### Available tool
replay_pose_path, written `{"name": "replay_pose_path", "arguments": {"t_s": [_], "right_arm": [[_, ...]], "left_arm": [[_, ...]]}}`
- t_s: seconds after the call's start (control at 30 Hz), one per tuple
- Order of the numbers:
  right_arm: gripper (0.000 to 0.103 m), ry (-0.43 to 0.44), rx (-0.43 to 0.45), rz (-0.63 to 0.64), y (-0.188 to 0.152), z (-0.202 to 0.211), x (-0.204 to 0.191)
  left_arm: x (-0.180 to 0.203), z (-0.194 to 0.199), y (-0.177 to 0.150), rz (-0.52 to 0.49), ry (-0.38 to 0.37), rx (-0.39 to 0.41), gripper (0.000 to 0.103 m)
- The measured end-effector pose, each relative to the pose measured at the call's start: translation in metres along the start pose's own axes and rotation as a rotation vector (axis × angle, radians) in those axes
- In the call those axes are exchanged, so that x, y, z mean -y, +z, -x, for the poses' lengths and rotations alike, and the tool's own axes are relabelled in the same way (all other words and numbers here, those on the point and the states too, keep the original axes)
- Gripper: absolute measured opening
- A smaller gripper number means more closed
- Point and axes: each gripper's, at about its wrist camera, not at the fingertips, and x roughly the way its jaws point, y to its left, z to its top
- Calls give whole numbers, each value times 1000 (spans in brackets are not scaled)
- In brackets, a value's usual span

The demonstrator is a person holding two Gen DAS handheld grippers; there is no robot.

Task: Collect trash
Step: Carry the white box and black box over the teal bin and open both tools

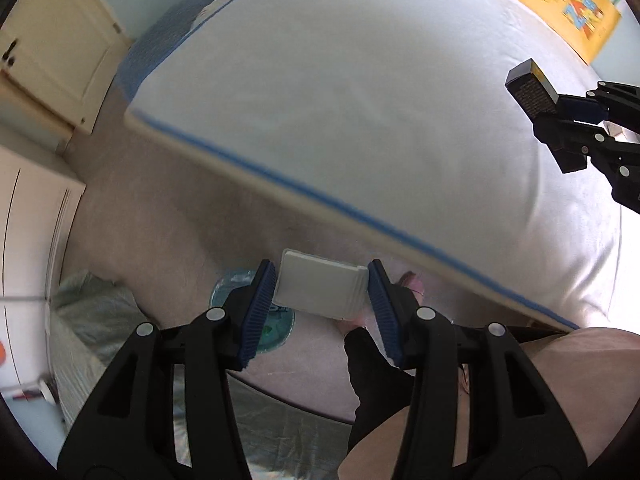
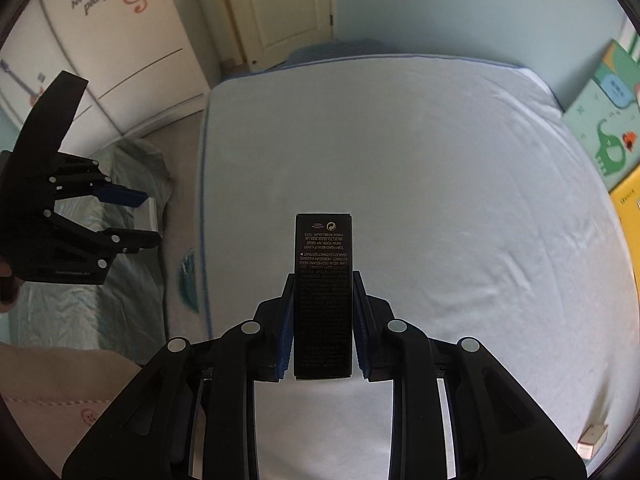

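My left gripper [image 1: 321,274] points down over the floor beside the bed, shut on a flat white box [image 1: 320,296] that sits crosswise between its blue pads. The right wrist view shows the same gripper [image 2: 150,220] at the left with the white box [image 2: 146,213] in it. My right gripper [image 2: 323,280] hangs above the mattress, shut on a tall black box [image 2: 323,252] with small white print. In the left wrist view that black box [image 1: 530,88] sticks out of the right gripper [image 1: 562,132] at the far right. A small pale box [image 2: 592,438] lies on the bed's near right corner.
The white mattress [image 2: 400,160] with blue piping fills the middle. A pale green plastic bag [image 2: 116,248] lies on the beige floor [image 1: 160,200] left of it, beside a teal round thing [image 1: 230,292]. A wardrobe [image 2: 120,40], a door [image 2: 280,4], play mats [image 2: 608,128]. A person's leg [image 1: 560,400] stands near.
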Motion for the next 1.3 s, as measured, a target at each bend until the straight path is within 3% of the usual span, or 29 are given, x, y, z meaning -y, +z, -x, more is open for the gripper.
{"name": "replay_pose_path", "arguments": {"t_s": [0.63, 0.97, 1.3], "right_arm": [[27, 262, -29, 377, 88, -49, -153], [26, 381, -55, 519, 110, -70, -223], [26, 417, -74, 598, 124, -78, -273]], "left_arm": [[-106, -6, -107, 430, 35, -36, 46], [-149, 2, -161, 568, 38, -36, 46], [-184, -4, -187, 645, 39, -46, 46]]}}
